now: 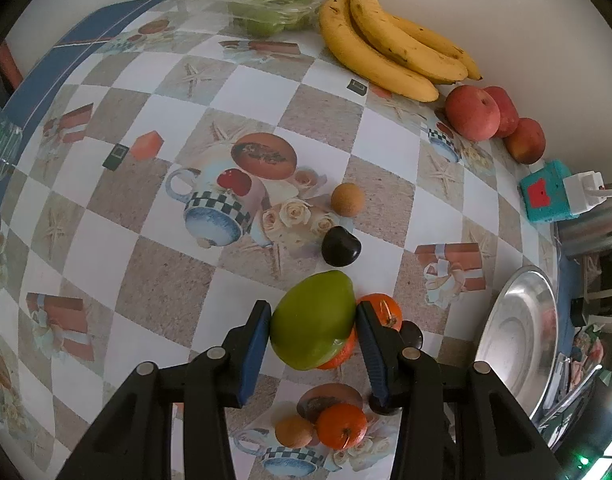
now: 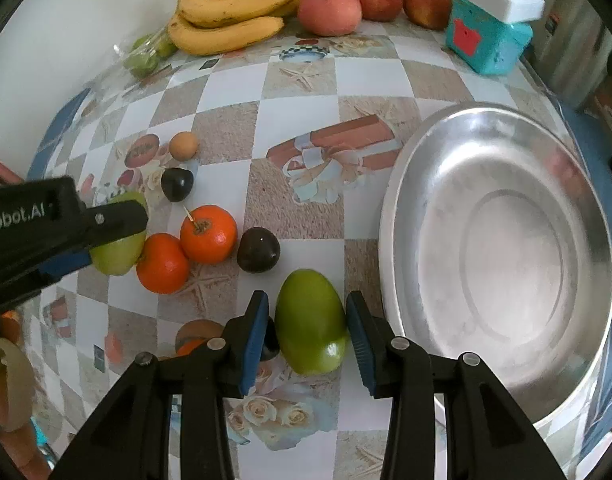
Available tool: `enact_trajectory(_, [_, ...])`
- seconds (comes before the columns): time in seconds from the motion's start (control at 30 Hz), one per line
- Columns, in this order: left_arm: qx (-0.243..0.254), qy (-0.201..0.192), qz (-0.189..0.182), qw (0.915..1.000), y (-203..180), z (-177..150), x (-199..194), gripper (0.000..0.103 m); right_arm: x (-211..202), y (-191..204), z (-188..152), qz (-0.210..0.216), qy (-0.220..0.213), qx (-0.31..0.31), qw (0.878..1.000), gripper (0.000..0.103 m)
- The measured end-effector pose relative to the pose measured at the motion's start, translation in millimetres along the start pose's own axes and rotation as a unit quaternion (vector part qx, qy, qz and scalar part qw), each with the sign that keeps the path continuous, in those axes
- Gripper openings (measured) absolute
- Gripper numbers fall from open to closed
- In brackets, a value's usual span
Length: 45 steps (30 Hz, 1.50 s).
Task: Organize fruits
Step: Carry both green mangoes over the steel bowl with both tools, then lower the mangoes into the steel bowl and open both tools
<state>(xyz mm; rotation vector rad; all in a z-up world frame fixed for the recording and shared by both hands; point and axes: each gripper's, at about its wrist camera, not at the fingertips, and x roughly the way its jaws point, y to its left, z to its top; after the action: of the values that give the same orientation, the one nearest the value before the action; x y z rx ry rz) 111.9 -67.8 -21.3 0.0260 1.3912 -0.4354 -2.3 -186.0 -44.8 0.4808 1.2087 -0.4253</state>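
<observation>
My left gripper [image 1: 312, 320] is shut on a green mango [image 1: 312, 318], held just above the table; it also shows in the right wrist view [image 2: 118, 248] at the left. My right gripper [image 2: 308, 324] is open around a second green mango [image 2: 310, 322] lying on the table, pads beside it with small gaps. Two oranges [image 2: 208, 234] and dark plums [image 2: 258, 250] lie between the grippers. A large steel plate [image 2: 502, 248] sits right of the right gripper. Bananas [image 2: 230, 12] and red apples [image 2: 330, 10] lie along the wall.
A teal box with a white plug [image 2: 488, 36] stands at the back right. A bag of green fruit [image 1: 266, 12] lies at the back left. A small brown fruit [image 1: 347, 199] and a dark plum [image 1: 341, 246] lie ahead of the left gripper.
</observation>
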Motion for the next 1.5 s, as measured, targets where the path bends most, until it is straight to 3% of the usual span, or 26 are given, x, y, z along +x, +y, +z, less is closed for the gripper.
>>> enact_trajectory(0.3, [-0.009,-0.002,0.001,1.0,5,1,-3,0.047,-10,-1,-3,0.022,-0.017,0.0,1.0,0.038])
enact_trajectory(0.53, [0.007,-0.013,-0.019,0.9997,-9,0,-15,0.047,-44,-14,3,0.052,-0.06,0.03,0.996,0.038])
enact_trajectory(0.73, [0.041,-0.017,-0.051,0.9977,-39,-8,-25,0.047,-64,-60,7,0.011,-0.087,0.096,0.992,0.038])
enact_trajectory(0.9, [0.114,0.0,-0.102,0.9882,-89,-30,-22,0.047,-58,-117,-3,-0.036,-0.065,0.167,0.983,0.038])
enact_trajectory(1.1, [0.193,0.022,-0.111,0.9746,-140,-60,-4,0.047,-52,-159,-16,-0.049,-0.05,0.227,0.972,0.038])
enact_trajectory(1.3, [0.208,0.049,-0.097,0.9721,-147,-72,19,0.047,-42,-166,-20,-0.05,-0.031,0.238,0.97,0.038])
enact_trajectory(1.5, [0.211,0.044,-0.097,0.9717,-150,-75,20,0.047,-36,-166,-23,-0.048,-0.02,0.235,0.971,0.038])
